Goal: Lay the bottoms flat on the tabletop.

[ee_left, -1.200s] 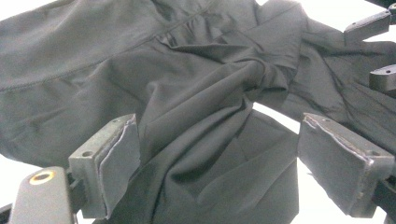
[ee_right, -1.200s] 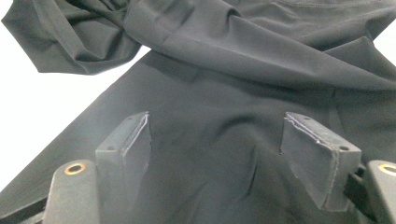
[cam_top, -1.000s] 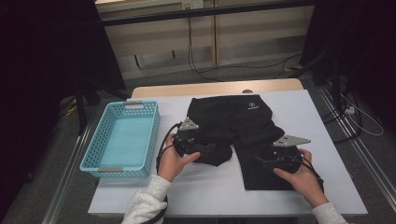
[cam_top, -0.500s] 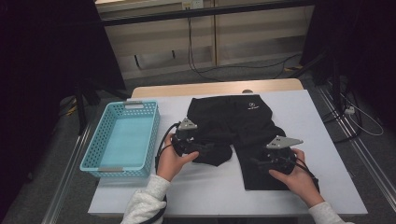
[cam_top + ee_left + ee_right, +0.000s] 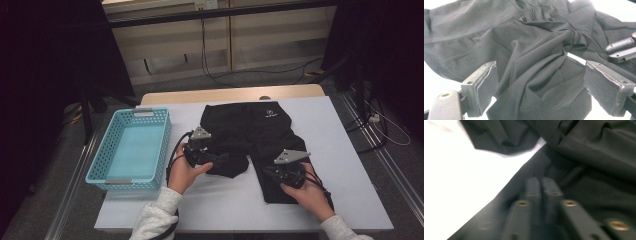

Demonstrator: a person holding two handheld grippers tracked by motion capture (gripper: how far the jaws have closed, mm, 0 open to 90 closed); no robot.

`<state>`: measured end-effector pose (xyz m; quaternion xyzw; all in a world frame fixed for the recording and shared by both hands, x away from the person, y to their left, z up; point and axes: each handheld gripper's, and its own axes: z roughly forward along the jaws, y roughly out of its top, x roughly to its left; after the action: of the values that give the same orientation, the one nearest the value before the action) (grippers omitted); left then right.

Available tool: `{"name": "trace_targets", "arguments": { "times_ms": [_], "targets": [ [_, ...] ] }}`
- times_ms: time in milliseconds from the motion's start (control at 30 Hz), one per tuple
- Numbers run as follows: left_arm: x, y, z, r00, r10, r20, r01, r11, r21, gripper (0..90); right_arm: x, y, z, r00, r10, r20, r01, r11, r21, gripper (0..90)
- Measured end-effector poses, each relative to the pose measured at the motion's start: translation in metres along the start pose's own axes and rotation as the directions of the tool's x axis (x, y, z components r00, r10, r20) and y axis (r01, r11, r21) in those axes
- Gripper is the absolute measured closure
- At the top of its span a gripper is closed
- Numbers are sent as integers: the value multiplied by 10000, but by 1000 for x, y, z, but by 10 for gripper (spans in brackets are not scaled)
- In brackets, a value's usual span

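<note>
Landmark: black soft-fabric shorts (image 5: 250, 137), spread flat on the white tabletop (image 5: 350, 165), waistband at the far side, a small white logo near the waistband.
Shorts, left leg: bunched and folded inward into a crumpled heap, at the near-left part of the garment.
Shorts, right leg: lies flat and straight, reaching toward the near edge of the tabletop.
Left claw (image 5: 220, 159): at the near-left edge of the shorts, against the crumpled leg; jaws spread wide.
Left claw, own view (image 5: 541, 87): the two grey pads stand far apart with folded black cloth lying between them; the pads do not press on it.
Right claw (image 5: 270, 172): on the flat right leg of the shorts, near its inner edge.
Right claw, own view (image 5: 541, 192): jaws pressed together, having just closed; the tips rest on the black cloth close to the leg's edge. Picture blurred, so I cannot tell whether a fold of cloth is caught between the pads.
Hands: left hand (image 5: 182, 172) and right hand (image 5: 310, 192) each hold a claw body, white sleeves at the near side of the shorts.
Basket: light-blue perforated plastic basket (image 5: 107, 172), left of the shorts, apart from them.
</note>
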<state>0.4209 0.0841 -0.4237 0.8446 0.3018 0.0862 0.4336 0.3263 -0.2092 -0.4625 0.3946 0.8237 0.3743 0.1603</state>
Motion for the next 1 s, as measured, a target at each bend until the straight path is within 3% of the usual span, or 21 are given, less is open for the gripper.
{"name": "trace_targets", "arguments": {
  "times_ms": [100,200,433,467,533,567,667,767,833,933,1000],
  "targets": [
    [-1,0,0,9998,-78,-157,76,9999,-139,134,0,-1,-2,9999,6,-121,-5,10000,98,900],
    [-1,1,-1,10000,-6,13,6,10000,-71,136,1,-3,-8,9997,-1,-224,5,9998,212,900],
    [-3,2,-1,10000,22,20,-22,9999,-140,138,8,-16,-25,9951,73,-985,-26,9988,480,900],
    [-3,2,-1,10000,28,28,-28,9999,-142,138,8,-16,-26,9948,43,-1014,9,9987,511,888],
    [-3,2,0,10000,8,44,-7,9999,-140,139,7,-16,-30,9949,218,-984,-193,9995,264,734],
    [-3,2,-1,10000,19,41,-19,9999,-136,139,4,-14,-33,9965,373,-745,-366,9993,98,652],
    [-2,2,-2,10000,51,32,-51,10000,-73,139,-10,-10,-43,9987,498,135,-492,9981,-377,603],
    [-2,3,-3,10000,54,1,-54,9999,-122,139,-28,-12,-54,9886,796,1276,-729,9957,-563,556],
    [-1,3,-3,10000,14,40,-13,9999,-143,139,-40,-17,-61,9724,976,2120,-889,9948,-505,538],
    [-1,3,-3,10000,31,2,-31,9999,-148,141,-53,-27,-68,9487,972,3009,-950,9952,-220,534],
    [-1,3,-4,10000,30,-17,-30,9998,-174,141,-61,-32,-70,9401,1411,3102,-1415,9897,-213,543]
  ]
}}
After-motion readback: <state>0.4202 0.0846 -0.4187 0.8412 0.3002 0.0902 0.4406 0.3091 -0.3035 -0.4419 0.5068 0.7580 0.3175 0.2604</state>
